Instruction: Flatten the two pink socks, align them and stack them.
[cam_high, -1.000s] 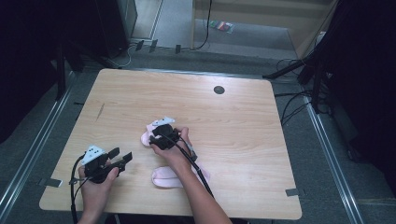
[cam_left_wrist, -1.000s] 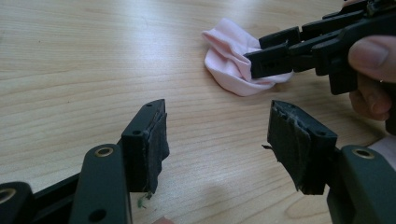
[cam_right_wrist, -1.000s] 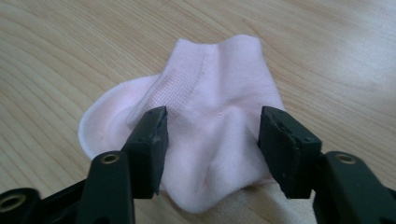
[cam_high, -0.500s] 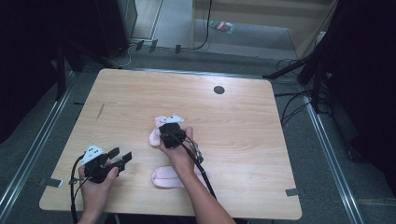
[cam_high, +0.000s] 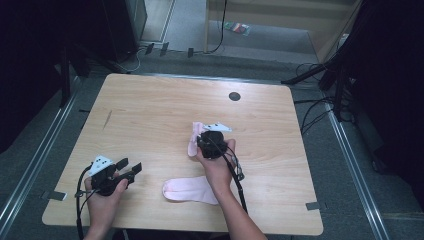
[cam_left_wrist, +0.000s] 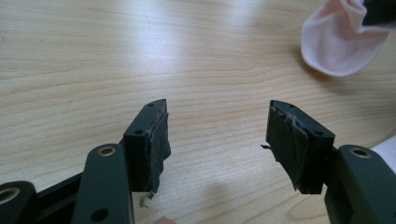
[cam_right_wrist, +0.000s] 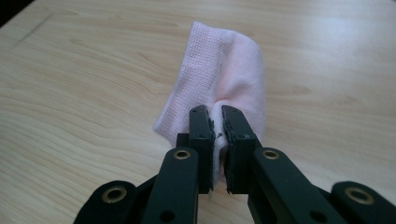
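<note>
The right gripper (cam_right_wrist: 215, 116) has been closed on the pink sock (cam_right_wrist: 224, 74), which is now carried clear of its earlier place toward the table (cam_high: 150, 105) centre. The left gripper (cam_left_wrist: 217, 135) is kept unmoved, jaws apart and empty. A second sock (cam_high: 187, 190) lies flat near the front edge

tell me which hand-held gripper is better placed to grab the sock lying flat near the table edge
Left. The left hand-held gripper is open and empty, level with the flat sock. The right hand-held gripper is shut on the other pink sock, so it's busy.
</note>
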